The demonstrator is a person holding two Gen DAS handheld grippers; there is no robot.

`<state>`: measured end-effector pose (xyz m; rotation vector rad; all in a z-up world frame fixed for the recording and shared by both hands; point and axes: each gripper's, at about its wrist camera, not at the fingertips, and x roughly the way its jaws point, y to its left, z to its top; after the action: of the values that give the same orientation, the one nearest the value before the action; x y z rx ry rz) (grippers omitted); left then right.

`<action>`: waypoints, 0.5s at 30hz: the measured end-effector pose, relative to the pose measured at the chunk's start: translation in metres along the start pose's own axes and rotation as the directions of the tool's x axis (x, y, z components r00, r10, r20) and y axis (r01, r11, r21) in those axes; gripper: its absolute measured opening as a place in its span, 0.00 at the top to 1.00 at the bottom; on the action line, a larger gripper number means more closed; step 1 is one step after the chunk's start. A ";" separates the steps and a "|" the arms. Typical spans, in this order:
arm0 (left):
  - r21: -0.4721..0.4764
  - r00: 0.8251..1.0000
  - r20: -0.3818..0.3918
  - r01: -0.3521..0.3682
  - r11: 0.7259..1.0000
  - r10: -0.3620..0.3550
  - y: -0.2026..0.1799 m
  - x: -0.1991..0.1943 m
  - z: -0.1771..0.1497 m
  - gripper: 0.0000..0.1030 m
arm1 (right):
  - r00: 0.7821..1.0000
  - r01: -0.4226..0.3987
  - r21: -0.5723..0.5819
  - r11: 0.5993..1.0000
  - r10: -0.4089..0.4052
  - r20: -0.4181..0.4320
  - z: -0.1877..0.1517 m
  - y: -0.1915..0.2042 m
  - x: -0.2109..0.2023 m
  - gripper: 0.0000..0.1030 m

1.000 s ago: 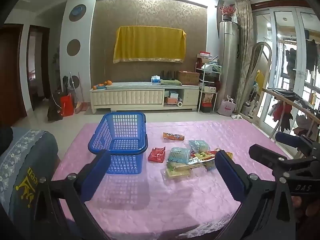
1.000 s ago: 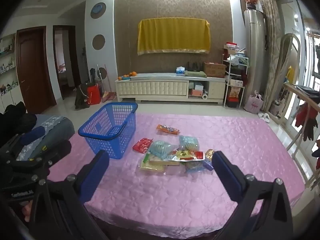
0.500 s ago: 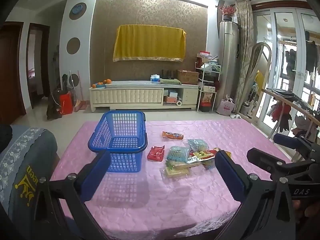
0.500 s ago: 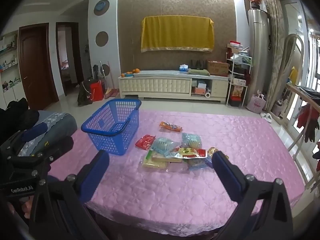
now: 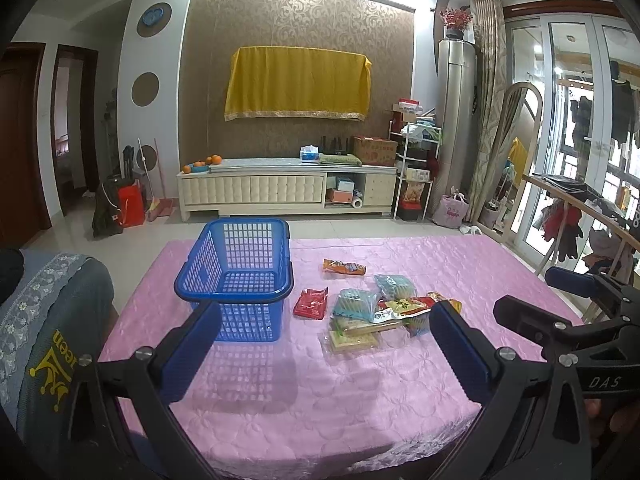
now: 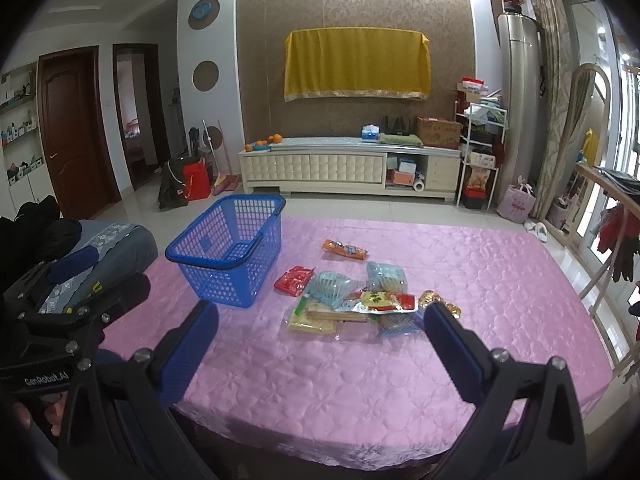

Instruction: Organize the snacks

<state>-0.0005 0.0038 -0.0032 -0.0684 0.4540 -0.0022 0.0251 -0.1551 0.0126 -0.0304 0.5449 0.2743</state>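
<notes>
Both views are shifted slightly closer to the pink table [image 5: 360, 400]. Left gripper [image 5: 324, 344] and right gripper [image 6: 320, 344] are held wide, empty. Snacks [image 6: 352, 300] are piled at three o'clock of the blue basket [image 6: 228, 252].

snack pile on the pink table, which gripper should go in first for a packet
Probably the right gripper: its open jaws frame the snack pile almost centrally. The left gripper, also open and empty, faces more toward the blue basket, with the pile off to its right.
</notes>
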 end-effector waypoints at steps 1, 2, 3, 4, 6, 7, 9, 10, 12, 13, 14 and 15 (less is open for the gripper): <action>0.001 1.000 0.000 -0.001 1.000 0.001 0.000 0.000 0.000 0.00 | 1.000 -0.003 0.002 1.000 0.003 0.002 0.000 0.000 0.000 0.00; 0.001 1.000 0.001 -0.002 1.000 0.002 -0.001 -0.001 0.000 0.00 | 1.000 -0.005 0.004 1.000 0.005 0.003 -0.001 0.000 0.000 0.00; 0.000 1.000 -0.001 -0.001 1.000 0.001 -0.001 -0.001 0.000 0.00 | 1.000 -0.007 0.004 1.000 0.007 0.004 -0.001 0.000 0.000 0.00; -0.001 1.000 -0.001 0.000 1.000 0.000 -0.001 -0.001 0.000 0.00 | 1.000 -0.007 0.005 1.000 0.007 0.002 -0.001 0.000 0.000 0.00; -0.002 1.000 -0.003 0.004 1.000 -0.004 -0.001 -0.001 0.000 0.00 | 1.000 -0.010 0.005 1.000 0.010 0.002 0.000 0.000 0.000 0.00; -0.001 1.000 -0.003 0.004 1.000 -0.004 -0.001 -0.001 0.000 0.00 | 1.000 -0.011 0.004 1.000 0.011 0.002 0.000 -0.001 -0.001 0.00; -0.002 1.000 -0.003 0.004 1.000 -0.004 0.000 -0.001 0.000 0.00 | 1.000 -0.011 0.007 1.000 0.011 0.003 0.000 -0.001 -0.001 0.00; -0.002 1.000 -0.004 0.005 1.000 -0.005 -0.001 0.000 0.000 0.00 | 1.000 -0.015 0.008 1.000 0.015 0.001 0.000 -0.001 -0.001 0.00; -0.003 1.000 -0.004 0.005 1.000 -0.005 -0.001 0.000 -0.001 0.00 | 1.000 -0.016 0.009 1.000 0.016 -0.001 0.001 -0.001 0.000 0.00; -0.002 1.000 -0.006 0.005 1.000 -0.005 -0.001 0.000 -0.001 0.00 | 1.000 -0.016 0.008 1.000 0.016 -0.002 0.001 -0.001 0.000 0.00; -0.002 1.000 -0.005 0.005 1.000 -0.005 -0.001 0.000 -0.001 0.00 | 1.000 -0.017 0.007 1.000 0.017 -0.002 0.001 -0.001 0.000 0.00; -0.002 1.000 -0.005 0.005 1.000 -0.005 -0.001 0.000 -0.001 0.00 | 1.000 -0.017 0.007 1.000 0.017 -0.003 0.001 -0.001 0.000 0.00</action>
<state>-0.0008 0.0027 -0.0036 -0.0716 0.4585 -0.0069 0.0261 -0.1564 0.0136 -0.0188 0.5490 0.2892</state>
